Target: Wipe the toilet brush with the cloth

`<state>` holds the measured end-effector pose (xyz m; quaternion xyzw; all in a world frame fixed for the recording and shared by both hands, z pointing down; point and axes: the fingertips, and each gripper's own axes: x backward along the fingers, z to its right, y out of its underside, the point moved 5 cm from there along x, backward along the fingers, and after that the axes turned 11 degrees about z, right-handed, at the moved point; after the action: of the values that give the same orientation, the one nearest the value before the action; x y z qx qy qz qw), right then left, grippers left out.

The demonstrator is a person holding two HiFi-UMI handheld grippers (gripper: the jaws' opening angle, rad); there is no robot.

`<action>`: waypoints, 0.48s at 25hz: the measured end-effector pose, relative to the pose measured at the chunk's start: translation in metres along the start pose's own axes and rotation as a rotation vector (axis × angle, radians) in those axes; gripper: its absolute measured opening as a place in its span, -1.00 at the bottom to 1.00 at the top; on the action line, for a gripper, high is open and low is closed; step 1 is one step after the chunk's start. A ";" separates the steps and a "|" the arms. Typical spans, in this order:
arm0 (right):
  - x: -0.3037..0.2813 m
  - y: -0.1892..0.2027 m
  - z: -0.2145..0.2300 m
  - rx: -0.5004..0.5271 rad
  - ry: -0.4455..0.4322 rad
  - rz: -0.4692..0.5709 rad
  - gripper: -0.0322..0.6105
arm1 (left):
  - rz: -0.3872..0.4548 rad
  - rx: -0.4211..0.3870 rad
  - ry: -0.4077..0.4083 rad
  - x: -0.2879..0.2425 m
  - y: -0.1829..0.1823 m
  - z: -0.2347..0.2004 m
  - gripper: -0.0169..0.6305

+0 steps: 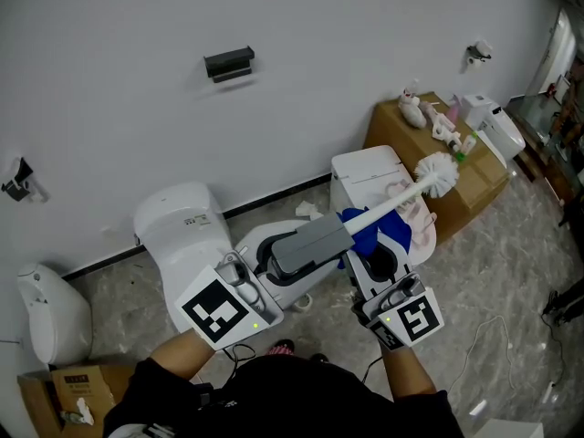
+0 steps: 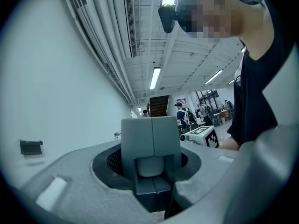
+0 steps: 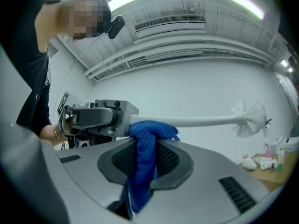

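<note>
The toilet brush has a thick grey handle [image 1: 312, 242], a white shaft [image 1: 392, 199] and a white bristle head [image 1: 439, 173], and it is held level above the toilet. My left gripper [image 1: 276, 256] is shut on the grey handle [image 2: 150, 141], which I see end-on between its jaws. My right gripper [image 1: 372, 250] is shut on a blue cloth [image 1: 363, 230]. The cloth [image 3: 144, 157] folds over the shaft [image 3: 201, 121] right next to the handle. The bristle head [image 3: 249, 117] sticks out to the right, away from both grippers.
A white toilet [image 1: 184, 234] stands below the brush against the wall. Behind it are a white box [image 1: 367, 168] and a cardboard box [image 1: 484, 182] with bottles and small items. A white bin [image 1: 47, 310] and another carton [image 1: 75, 391] are at the left.
</note>
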<state>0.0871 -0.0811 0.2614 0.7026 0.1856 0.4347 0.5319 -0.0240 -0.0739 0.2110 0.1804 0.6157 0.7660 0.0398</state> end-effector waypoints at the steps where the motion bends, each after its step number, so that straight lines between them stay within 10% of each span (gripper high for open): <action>1: 0.000 0.000 0.000 -0.004 0.002 0.002 -0.66 | 0.002 0.004 0.004 0.000 0.000 0.001 -0.42; 12: 0.001 0.002 0.002 -0.066 0.030 0.007 -0.66 | -0.010 0.015 0.011 -0.003 0.005 0.005 -0.42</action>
<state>0.0888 -0.0822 0.2639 0.6788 0.1768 0.4531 0.5502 -0.0187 -0.0711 0.2165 0.1734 0.6226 0.7621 0.0388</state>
